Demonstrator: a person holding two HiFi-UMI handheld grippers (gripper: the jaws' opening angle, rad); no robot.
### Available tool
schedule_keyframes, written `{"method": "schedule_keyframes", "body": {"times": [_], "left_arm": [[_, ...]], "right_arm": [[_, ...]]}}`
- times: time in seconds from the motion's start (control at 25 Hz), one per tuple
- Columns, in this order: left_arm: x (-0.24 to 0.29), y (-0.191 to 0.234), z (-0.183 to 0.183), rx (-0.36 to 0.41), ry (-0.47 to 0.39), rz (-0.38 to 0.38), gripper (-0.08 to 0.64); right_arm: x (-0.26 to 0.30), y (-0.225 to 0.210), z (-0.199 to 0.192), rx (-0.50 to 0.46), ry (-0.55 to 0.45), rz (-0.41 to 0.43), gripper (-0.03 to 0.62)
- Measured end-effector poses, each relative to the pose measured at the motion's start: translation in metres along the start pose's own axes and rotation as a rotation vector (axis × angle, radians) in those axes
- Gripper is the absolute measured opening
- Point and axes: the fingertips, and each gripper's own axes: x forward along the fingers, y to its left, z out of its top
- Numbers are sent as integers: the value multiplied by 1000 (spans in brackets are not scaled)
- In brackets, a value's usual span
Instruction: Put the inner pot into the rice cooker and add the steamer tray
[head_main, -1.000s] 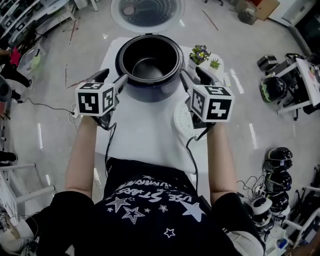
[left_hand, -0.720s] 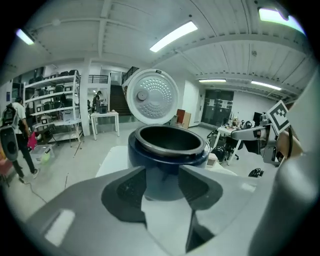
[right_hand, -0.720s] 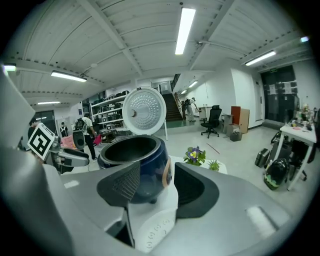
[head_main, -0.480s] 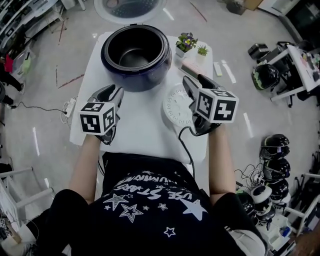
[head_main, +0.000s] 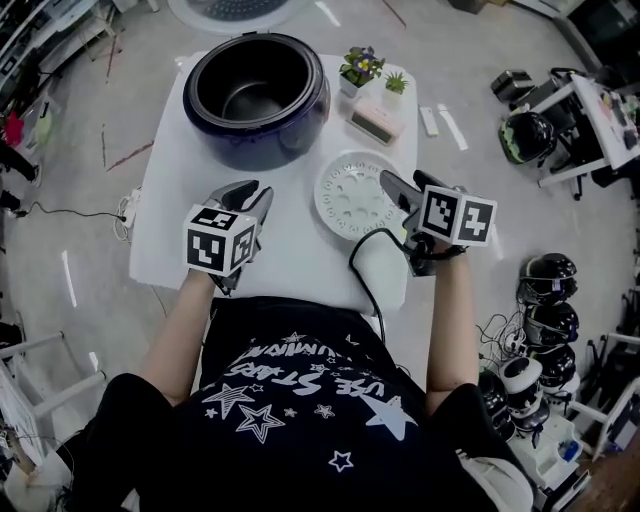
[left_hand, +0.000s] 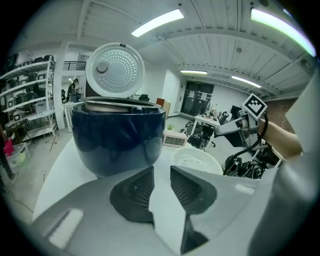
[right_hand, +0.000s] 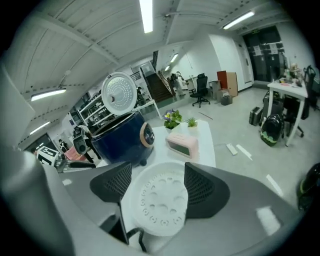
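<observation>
Inner pot (head_main: 248, 98) sits in rice cooker (head_main: 270, 150) on counter (head_main: 290, 255); left gripper (head_main: 250, 195) fingers narrow, empty; right gripper (head_main: 405, 188) fingers wide beside steamer tray (head_main: 350, 195).

The rice cooker (head_main: 256, 95) at upper left is glossy navy blue outside and black within. Its raised lid (left_hand: 114, 70) is white, speckled with fine holes. The steamer tray (head_main: 352, 195) at centre right is white with a pattern of round holes, and the table (head_main: 290, 240) is white. Along the top edge sit a pale pink clock (head_main: 375, 122), a purple-flowered plant (head_main: 360, 66) and a small green plant (head_main: 396, 84). The left gripper (head_main: 250, 190) and right gripper (head_main: 395, 182) are grey with black ribbed pads, and each carries a white cube with black square markers. The shirt (head_main: 290, 400) is black with white stars.
</observation>
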Motion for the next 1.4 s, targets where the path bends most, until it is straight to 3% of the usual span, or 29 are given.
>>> {"method": "schedule_keyframes", "body": {"times": [0.24, 0.48, 0.8, 1.08, 1.4], "left_arm": [[15, -14, -10, 15, 43, -33, 106], [29, -22, -15, 8, 73, -51, 106], [38, -19, -23, -17, 110, -42, 106], [45, -18, -32, -45, 128, -28, 106], [41, -7, -37, -81, 129, 7, 103]], "right_arm": [[-1, -44, -32, 32, 67, -80, 356], [22, -61, -64, 82, 173, -62, 354], [50, -84, -86, 149, 235, -59, 334], [71, -94, -99, 129, 302, -73, 270], [85, -103, -97, 161, 304, -115, 195]]}}
